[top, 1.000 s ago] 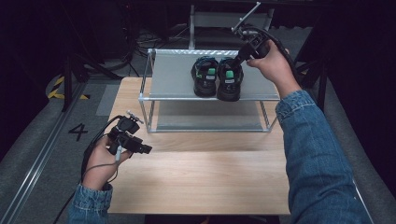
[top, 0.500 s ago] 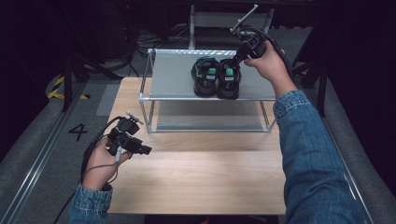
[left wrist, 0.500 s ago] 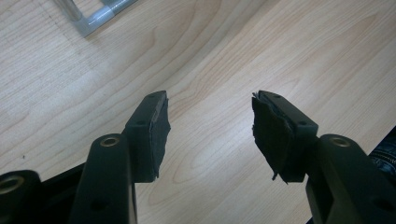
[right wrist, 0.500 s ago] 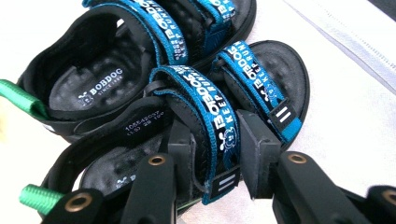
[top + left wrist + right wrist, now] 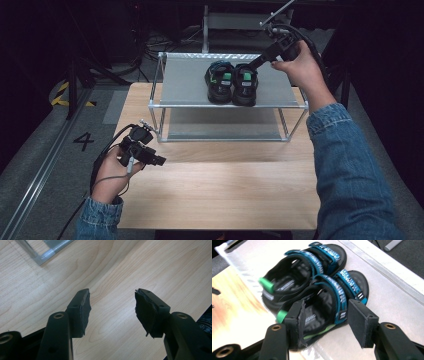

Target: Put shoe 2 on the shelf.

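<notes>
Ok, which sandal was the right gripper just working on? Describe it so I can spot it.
On the wooden table stands a metal two-tier rack. Its top shelf carries a pair of black sandals with teal straps; it is the right-hand sandal, nearest the right gripper, whose jaws have just been opening.

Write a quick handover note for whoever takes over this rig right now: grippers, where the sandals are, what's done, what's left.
Right gripper: jaws have just been opening; they stand open just above the nearer sandal, pads not pressing on it.
Left gripper: open, nothing between the jaws, held over the wooden table in front of the rack's left corner.
Sandals: both sit side by side on the top shelf of the metal rack; the other sandal lies beside the nearer one.
Done: the pair looks placed and released.
Left: probably draw the right gripper clear; the lower shelf holds nothing.
</notes>
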Tool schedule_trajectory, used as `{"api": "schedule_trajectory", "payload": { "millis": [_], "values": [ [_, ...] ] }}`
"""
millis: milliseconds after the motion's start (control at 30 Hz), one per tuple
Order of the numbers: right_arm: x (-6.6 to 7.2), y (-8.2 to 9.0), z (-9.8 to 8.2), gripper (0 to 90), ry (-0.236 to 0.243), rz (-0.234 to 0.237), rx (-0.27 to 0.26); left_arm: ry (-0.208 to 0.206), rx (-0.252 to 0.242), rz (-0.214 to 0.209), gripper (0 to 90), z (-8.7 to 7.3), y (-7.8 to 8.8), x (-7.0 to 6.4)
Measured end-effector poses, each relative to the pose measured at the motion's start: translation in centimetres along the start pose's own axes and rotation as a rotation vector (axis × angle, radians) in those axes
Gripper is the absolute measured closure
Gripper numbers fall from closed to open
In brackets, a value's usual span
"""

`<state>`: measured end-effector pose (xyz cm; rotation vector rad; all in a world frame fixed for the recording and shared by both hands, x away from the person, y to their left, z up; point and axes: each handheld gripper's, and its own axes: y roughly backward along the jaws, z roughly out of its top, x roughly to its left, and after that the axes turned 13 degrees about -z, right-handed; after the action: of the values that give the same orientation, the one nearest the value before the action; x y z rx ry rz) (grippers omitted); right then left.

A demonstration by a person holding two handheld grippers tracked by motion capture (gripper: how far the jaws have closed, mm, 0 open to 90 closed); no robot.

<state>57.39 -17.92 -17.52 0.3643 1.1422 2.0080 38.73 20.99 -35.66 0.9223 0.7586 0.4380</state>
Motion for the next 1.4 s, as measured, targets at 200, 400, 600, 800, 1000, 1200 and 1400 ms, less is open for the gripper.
{"api": "schedule_trajectory", "payload": {
  "millis": [200, 400, 600, 800, 1000, 1200, 1400],
  "values": [
    [1.1, 2.6, -2.3, 47.9, 0.018, 0.007, -0.029, 0.001, -0.002, 0.009, 45.7, -0.7, 0.4, -0.4],
    [2.0, 4.2, -4.4, 47.5, 0.038, 0.005, -0.047, 0.003, -0.013, 0.016, 45.6, -1.1, 0.8, -0.7],
    [2.4, 6.2, -7.3, 46.3, 0.030, -0.002, -0.066, -0.003, -0.013, 0.013, 45.3, -0.9, 0.9, -0.7],
    [2.5, 7.6, -10.2, 44.9, 0.022, -0.007, -0.087, 0.005, -0.018, 0.019, 45.2, -0.9, 1.1, -0.5],
    [2.4, 8.3, -12.7, 44.4, 0.011, -0.014, -0.069, 0.011, -0.025, 0.025, 44.7, -1.1, 1.5, -0.5],
    [2.1, 8.2, -15.8, 41.5, -0.006, -0.017, -0.060, 0.017, -0.030, 0.029, 43.6, -1.7, 1.9, -0.3],
    [2.3, 7.1, -18.5, 45.2, 0.011, -0.050, -0.024, 0.030, -0.040, 0.035, 43.7, -2.5, 2.3, -0.4]
  ]
}}
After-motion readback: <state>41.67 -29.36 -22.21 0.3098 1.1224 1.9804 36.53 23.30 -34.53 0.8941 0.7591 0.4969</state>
